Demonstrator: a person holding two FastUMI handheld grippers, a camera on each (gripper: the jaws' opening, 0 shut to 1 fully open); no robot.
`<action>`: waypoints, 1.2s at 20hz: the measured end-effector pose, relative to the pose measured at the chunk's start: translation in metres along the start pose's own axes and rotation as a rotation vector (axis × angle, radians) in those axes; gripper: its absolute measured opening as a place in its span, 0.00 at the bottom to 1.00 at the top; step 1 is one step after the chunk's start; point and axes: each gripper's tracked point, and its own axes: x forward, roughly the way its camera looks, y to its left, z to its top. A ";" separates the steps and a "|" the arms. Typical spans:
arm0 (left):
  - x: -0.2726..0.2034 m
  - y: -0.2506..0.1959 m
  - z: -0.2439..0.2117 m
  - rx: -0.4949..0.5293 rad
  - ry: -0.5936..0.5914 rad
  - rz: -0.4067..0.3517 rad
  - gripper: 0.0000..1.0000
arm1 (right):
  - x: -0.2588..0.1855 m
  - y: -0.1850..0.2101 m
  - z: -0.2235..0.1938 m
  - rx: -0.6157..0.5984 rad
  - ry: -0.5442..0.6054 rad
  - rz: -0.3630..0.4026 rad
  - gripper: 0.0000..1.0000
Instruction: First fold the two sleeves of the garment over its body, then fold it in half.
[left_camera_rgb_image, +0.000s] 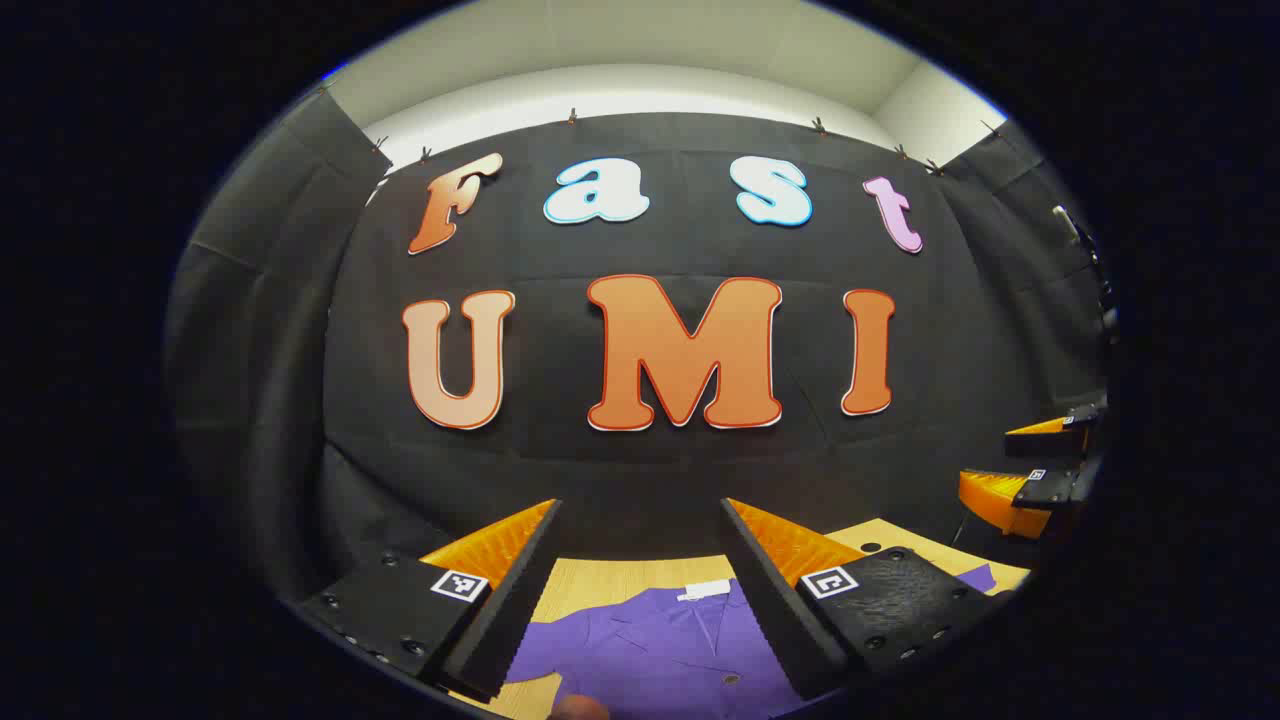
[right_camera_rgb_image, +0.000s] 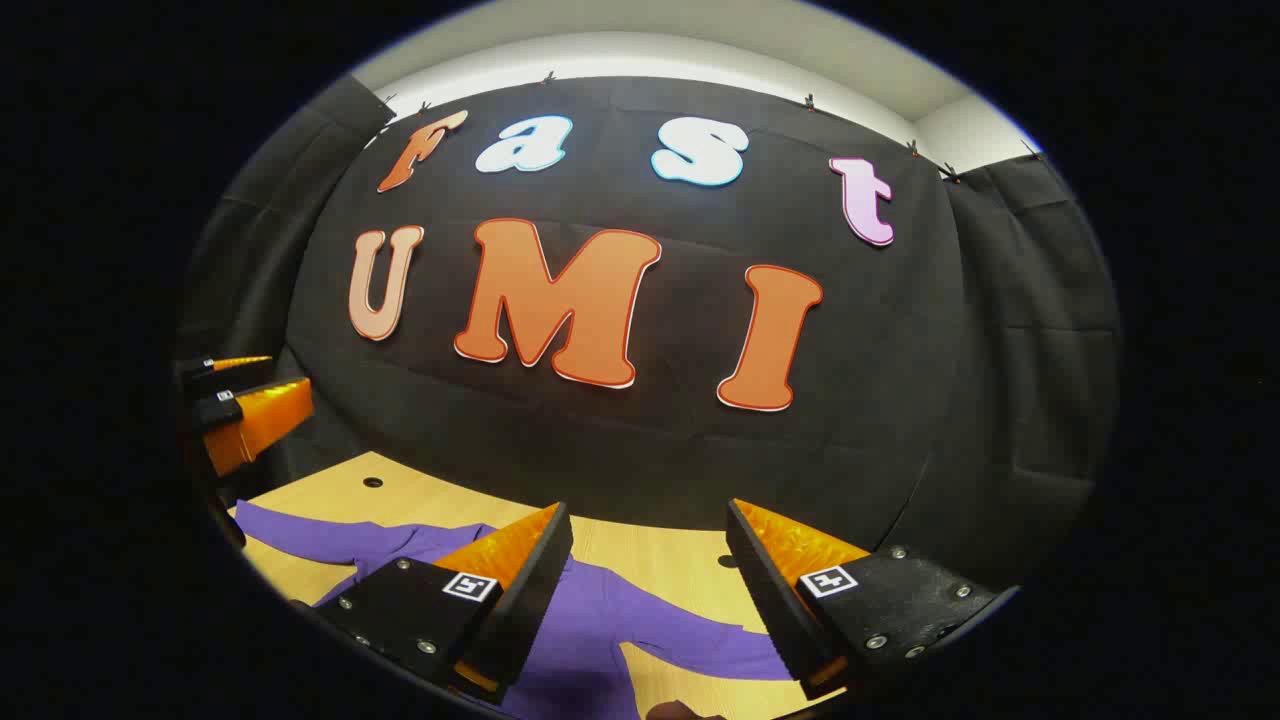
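Note:
A purple buttoned garment (left_camera_rgb_image: 660, 650) lies flat on the wooden table (left_camera_rgb_image: 610, 582), its collar with a white label toward the back wall. My left gripper (left_camera_rgb_image: 640, 505) hovers open above the collar area, nothing between its fingers. In the right gripper view the purple garment (right_camera_rgb_image: 600, 620) spreads its sleeves left and right across the table (right_camera_rgb_image: 660, 555). My right gripper (right_camera_rgb_image: 648, 510) hangs open over the garment's right side, holding nothing. The right gripper (left_camera_rgb_image: 1045, 465) shows at the left gripper view's right edge, and the left gripper (right_camera_rgb_image: 235, 395) at the right gripper view's left edge.
The black cloth wall stands close behind the table's far edge. Small round holes (right_camera_rgb_image: 372, 482) dot the tabletop near the back. A fingertip (left_camera_rgb_image: 580, 708) shows at the bottom of the left gripper view.

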 end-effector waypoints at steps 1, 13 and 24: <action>0.003 -0.007 -0.001 0.000 0.004 -0.006 1.00 | 0.003 -0.002 -0.002 0.008 -0.001 -0.004 0.94; 0.015 -0.020 -0.010 -0.013 0.030 0.026 1.00 | 0.017 -0.001 -0.013 0.026 0.013 0.036 0.94; 0.011 -0.032 0.004 0.023 -0.018 -0.009 0.98 | 0.029 -0.053 -0.060 0.024 0.106 -0.086 0.94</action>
